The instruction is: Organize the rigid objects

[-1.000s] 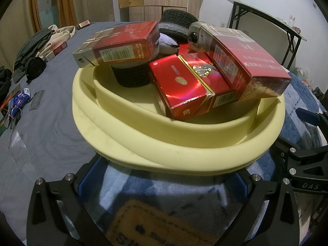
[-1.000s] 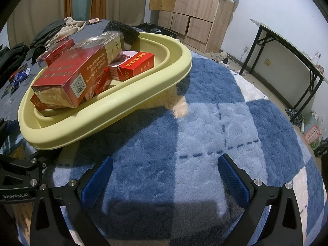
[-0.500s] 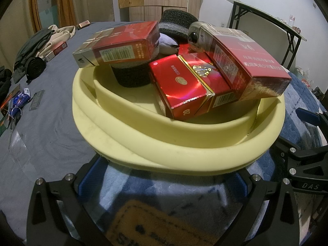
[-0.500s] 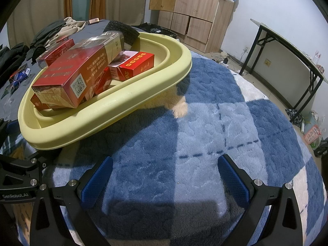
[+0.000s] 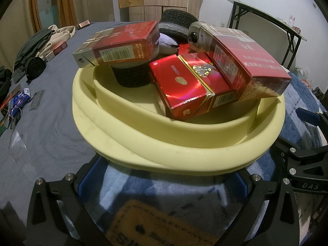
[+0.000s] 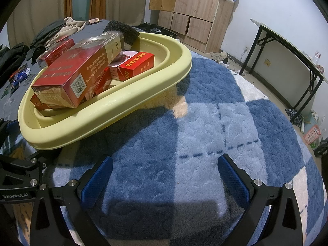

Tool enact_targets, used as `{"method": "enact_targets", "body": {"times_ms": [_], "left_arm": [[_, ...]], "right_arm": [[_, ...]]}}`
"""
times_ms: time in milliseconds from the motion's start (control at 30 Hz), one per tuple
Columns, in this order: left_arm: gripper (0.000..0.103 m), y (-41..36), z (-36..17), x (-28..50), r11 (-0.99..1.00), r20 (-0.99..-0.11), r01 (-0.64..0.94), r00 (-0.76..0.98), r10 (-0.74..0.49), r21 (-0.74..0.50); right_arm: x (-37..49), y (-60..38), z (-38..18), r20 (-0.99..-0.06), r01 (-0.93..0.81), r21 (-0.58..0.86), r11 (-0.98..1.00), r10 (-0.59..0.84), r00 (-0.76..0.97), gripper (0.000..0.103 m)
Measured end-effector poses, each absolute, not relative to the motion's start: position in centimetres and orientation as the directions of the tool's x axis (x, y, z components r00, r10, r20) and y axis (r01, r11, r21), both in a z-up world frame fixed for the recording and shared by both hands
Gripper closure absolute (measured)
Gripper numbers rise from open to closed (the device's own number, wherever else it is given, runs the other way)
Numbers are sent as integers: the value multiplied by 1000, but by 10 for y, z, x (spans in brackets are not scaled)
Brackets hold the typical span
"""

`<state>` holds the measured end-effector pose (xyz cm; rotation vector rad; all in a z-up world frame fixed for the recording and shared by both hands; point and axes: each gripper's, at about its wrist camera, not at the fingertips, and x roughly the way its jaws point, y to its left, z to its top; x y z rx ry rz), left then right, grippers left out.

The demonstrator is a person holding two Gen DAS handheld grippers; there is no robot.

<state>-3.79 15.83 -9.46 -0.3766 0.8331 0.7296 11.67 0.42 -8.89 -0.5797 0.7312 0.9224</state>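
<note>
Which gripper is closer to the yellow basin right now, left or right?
Left. The left gripper sits open right at the yellow basin's near rim, its fingers partly under it. The right gripper is open over the blue blanket, beside the basin.

"GenRobot.AI" marks the left tongs [image 6: 20,194], "DAS" the right tongs [image 5: 310,186] — "20" on a red box [image 6: 131,66].

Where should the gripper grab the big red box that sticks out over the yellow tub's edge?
Probably the overhanging end of the big red box, where it pokes past the yellow tub rim. Its two long flat sides are bare there, so the right gripper, which is open, could come in from outside the rim and close across the box's narrow width.
</note>
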Motion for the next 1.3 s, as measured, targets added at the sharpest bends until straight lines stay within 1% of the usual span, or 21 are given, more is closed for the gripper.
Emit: {"method": "enact_targets", "body": {"times_ms": [1300], "left_arm": [[0,158,-96,-41,700,-777,-713,461,429,-37]], "right_arm": [[117,4,-89,-770,-863,-136,487,496,402,0]]}}
